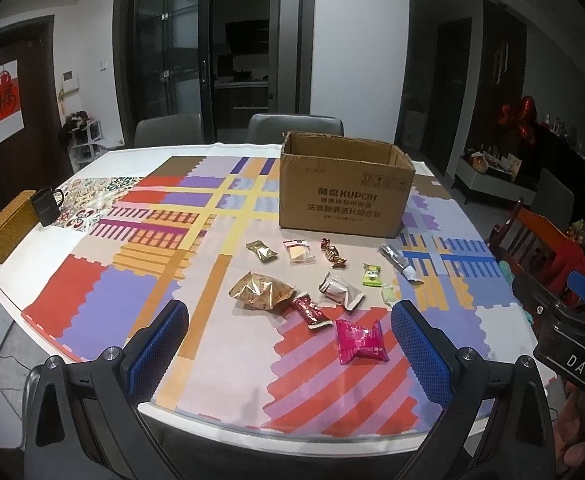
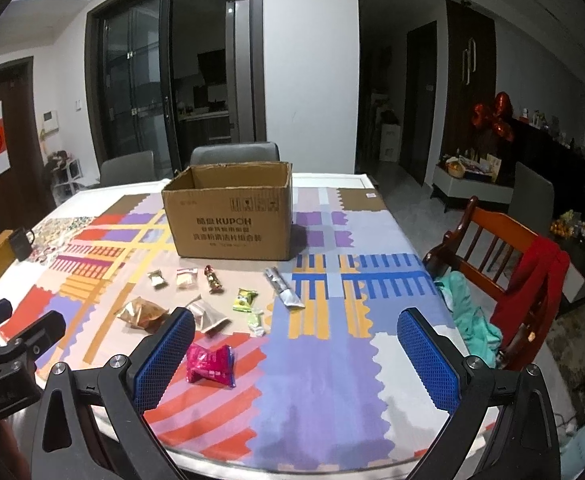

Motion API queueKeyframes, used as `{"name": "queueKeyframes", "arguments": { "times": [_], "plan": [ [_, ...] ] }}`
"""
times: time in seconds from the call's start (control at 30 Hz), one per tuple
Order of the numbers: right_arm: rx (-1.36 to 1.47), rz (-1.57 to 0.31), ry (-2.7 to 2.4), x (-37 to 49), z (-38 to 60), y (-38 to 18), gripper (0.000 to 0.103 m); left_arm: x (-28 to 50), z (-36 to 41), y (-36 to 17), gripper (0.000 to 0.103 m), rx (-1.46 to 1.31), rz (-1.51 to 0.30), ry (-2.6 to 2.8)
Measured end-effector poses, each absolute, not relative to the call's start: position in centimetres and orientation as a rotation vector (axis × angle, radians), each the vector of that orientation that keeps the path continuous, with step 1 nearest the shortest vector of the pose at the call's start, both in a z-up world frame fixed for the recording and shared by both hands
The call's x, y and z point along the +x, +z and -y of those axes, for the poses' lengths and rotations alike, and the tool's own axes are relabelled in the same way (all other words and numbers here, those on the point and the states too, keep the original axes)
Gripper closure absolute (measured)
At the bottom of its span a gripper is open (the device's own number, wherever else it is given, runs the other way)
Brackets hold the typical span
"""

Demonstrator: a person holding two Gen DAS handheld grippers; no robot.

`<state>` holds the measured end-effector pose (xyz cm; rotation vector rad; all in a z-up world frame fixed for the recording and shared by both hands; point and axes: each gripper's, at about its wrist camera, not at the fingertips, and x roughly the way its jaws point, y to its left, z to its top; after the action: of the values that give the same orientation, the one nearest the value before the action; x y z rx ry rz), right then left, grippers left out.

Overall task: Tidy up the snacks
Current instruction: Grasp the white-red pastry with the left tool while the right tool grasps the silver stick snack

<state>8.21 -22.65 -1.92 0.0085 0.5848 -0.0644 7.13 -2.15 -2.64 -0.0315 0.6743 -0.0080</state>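
An open cardboard box point(image 1: 344, 192) point(image 2: 232, 224) stands on the table past several scattered wrapped snacks. Nearest is a pink packet point(image 1: 360, 340) point(image 2: 211, 364), then a red bar point(image 1: 310, 310), a gold bag point(image 1: 260, 290) point(image 2: 140, 312), a white packet point(image 1: 340, 290) point(image 2: 208, 316), a green packet point(image 1: 370, 274) point(image 2: 244, 300) and a silver stick point(image 1: 400, 262) point(image 2: 284, 292). My left gripper point(image 1: 288, 344) is open and empty above the near table edge. My right gripper point(image 2: 296, 356) is open and empty, to the right of the pink packet.
The table point(image 1: 92, 280) carries a colourful patterned cloth. A woven basket point(image 1: 8, 228) and a dark mug point(image 1: 46, 206) sit at its left edge. Grey chairs point(image 1: 292, 126) stand behind, and a wooden chair point(image 2: 504, 260) with red and teal cloths stands at the right.
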Motion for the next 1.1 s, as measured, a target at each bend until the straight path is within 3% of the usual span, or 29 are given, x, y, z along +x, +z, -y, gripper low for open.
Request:
{"name": "queueKeyframes", "arguments": {
  "times": [1.1],
  "plan": [
    [-0.095,-0.646,0.02,21.3,23.4,-7.5,0.001,18.9,4.9,-9.4,0.002,-0.025,-0.802,0.046]
  ]
}}
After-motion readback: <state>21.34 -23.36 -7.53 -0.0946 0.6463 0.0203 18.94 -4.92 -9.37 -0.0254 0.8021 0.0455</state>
